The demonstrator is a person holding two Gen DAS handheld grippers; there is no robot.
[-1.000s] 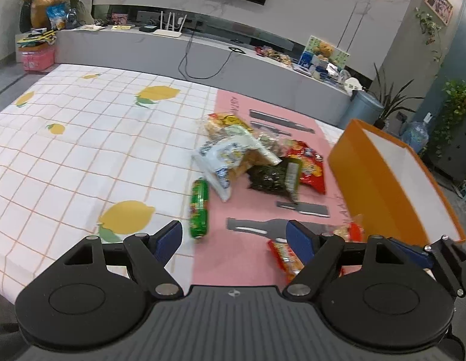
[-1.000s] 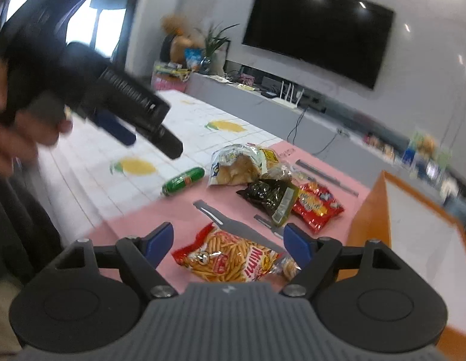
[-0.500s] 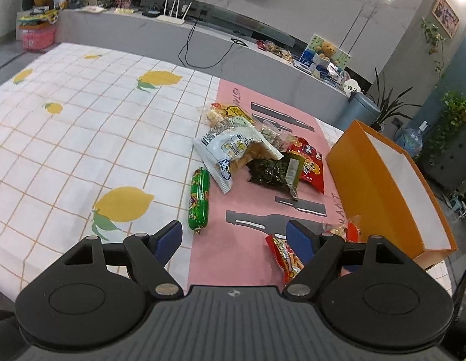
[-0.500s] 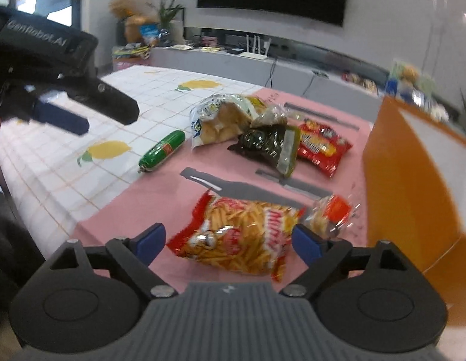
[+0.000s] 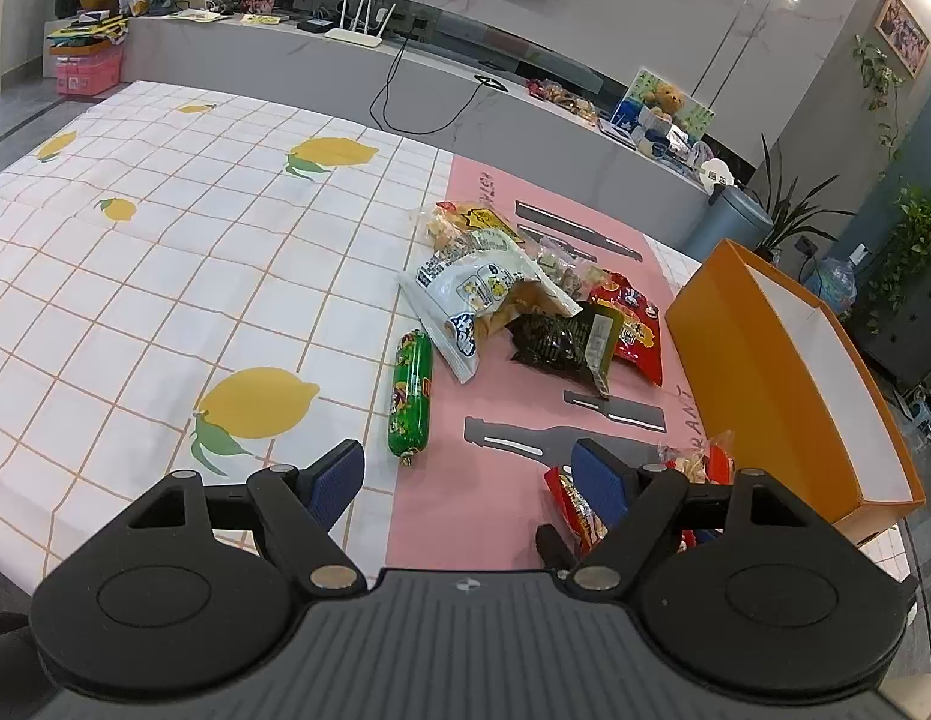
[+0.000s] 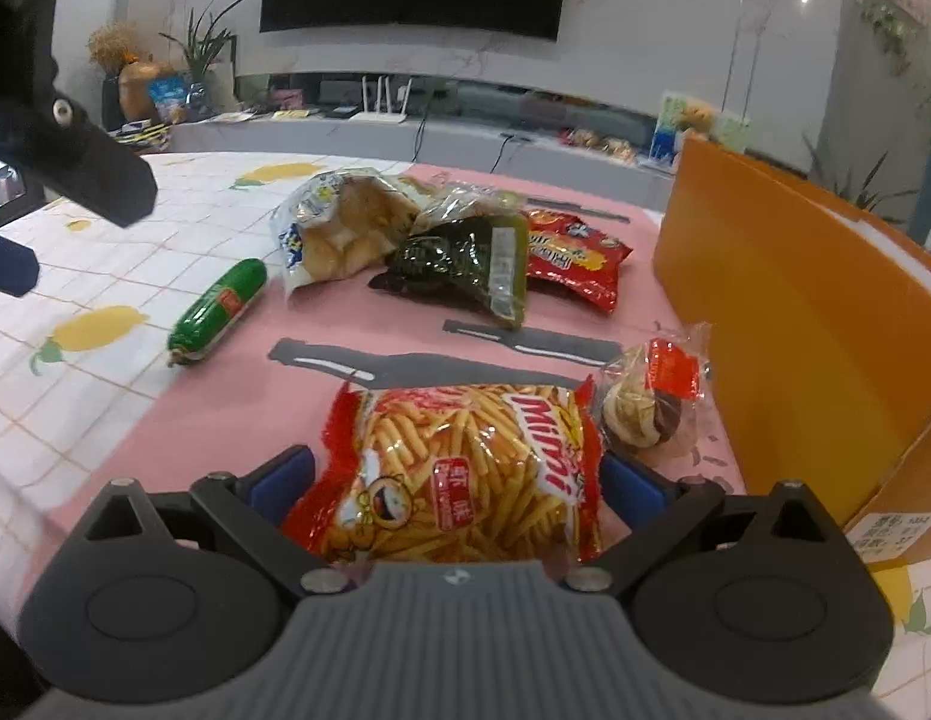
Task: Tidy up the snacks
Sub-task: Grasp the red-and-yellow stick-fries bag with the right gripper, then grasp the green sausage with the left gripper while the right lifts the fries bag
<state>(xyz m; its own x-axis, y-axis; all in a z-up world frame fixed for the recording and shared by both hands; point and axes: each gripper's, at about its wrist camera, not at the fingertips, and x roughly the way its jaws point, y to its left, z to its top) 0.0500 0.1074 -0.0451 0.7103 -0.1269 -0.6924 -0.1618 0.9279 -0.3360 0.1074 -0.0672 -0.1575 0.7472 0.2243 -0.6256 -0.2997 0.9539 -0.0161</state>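
Observation:
A red bag of fries snacks (image 6: pixel 465 468) lies flat on the pink mat, and my right gripper (image 6: pixel 459 474) sits low over it. Its jaws are opening, the bag lies between the blue pads, and I see no squeeze on it. A small wrapped pastry (image 6: pixel 651 408) lies just right of the bag. My left gripper (image 5: pixel 471 471) hovers open above the mat with nothing between its fingers. Ahead of it lie a green sausage (image 5: pixel 411 396), a white bread bag (image 5: pixel 471 300), a dark seaweed pack (image 5: pixel 561 342) and a red pack (image 5: pixel 633 324).
An orange box (image 5: pixel 735 360) with a white inside stands open at the right edge of the table, close to the pastry. A lemon-print checked cloth (image 5: pixel 165 276) covers the table's left part. A grey counter (image 5: pixel 525 120) runs behind the table.
My right gripper has come down and rolled level over the fries bag, its jaws have spread wider, and the bag now lies between them. The left gripper has barely moved.

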